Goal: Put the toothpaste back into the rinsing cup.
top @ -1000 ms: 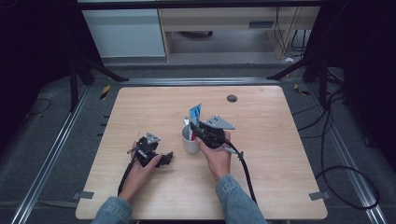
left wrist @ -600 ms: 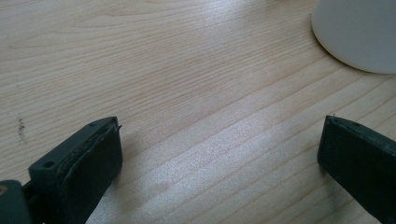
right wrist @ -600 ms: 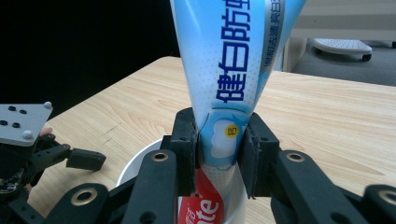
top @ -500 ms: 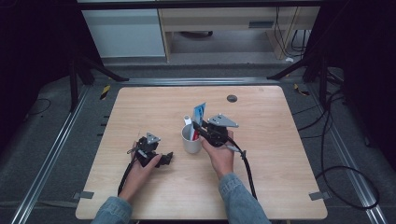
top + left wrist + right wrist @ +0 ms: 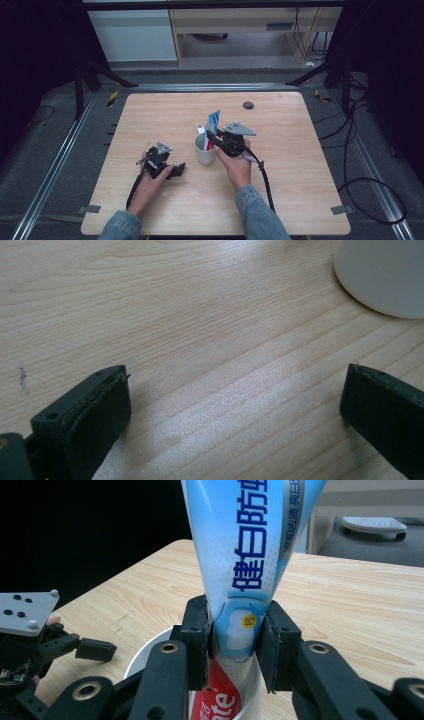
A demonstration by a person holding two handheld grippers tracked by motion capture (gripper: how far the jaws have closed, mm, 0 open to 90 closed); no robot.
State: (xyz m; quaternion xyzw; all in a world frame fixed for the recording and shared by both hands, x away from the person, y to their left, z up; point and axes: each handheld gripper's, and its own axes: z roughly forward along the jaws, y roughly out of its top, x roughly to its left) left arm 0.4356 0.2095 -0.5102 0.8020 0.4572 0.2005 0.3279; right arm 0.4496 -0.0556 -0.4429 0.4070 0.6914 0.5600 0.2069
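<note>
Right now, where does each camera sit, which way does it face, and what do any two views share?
High view: above the person's side, looking forward and down on the table; forearms and both hands show.
Left gripper view: rides the left gripper, low over the table; its open jaws show.
Right gripper view: rides the right gripper, facing the tube between its jaws, above the cup.
Shared: all three views show the cup.

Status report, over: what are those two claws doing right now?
Right gripper clamped on toothpaste tube, tube standing in white cup. Left gripper open, resting on table. Nothing in the way.
</note>
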